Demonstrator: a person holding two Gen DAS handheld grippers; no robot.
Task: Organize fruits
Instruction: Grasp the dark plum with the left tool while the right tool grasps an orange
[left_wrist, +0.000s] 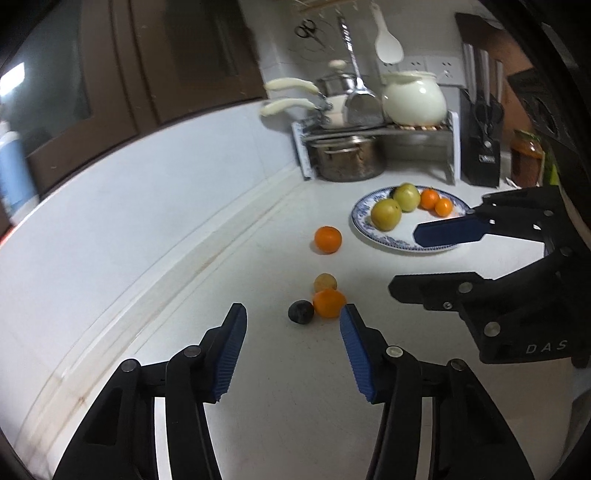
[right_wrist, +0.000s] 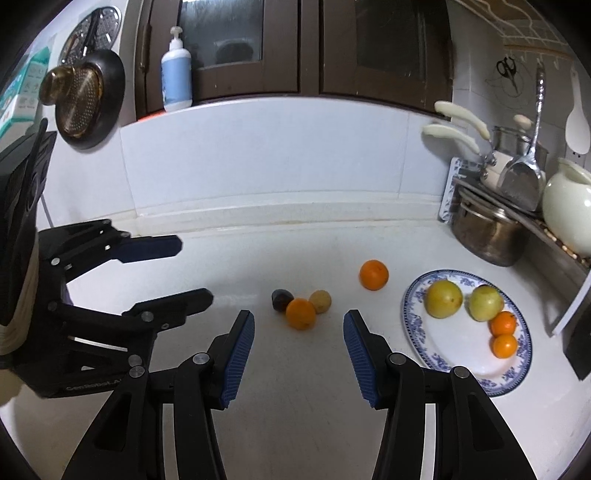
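A blue-and-white plate (right_wrist: 421, 332) holds two yellow-green fruits (right_wrist: 444, 298) and two small oranges (right_wrist: 503, 334); it also shows in the left wrist view (left_wrist: 360, 218). On the white counter lie a lone orange (right_wrist: 373, 274), and a cluster of an orange (right_wrist: 301, 313), a small yellowish fruit (right_wrist: 320, 300) and a dark fruit (right_wrist: 282, 299). The cluster also shows in the left wrist view, where the orange (left_wrist: 328, 303) lies just ahead of the fingertips. My left gripper (left_wrist: 293, 321) is open and empty. My right gripper (right_wrist: 298, 326) is open and empty, just short of the cluster.
A dish rack with a steel pot (right_wrist: 487, 236), pans and a white jar (right_wrist: 567, 212) stands at the back right. A knife block (left_wrist: 482, 147) stands behind the plate. A soap bottle (right_wrist: 176, 75) sits on the ledge. The backsplash wall runs behind the counter.
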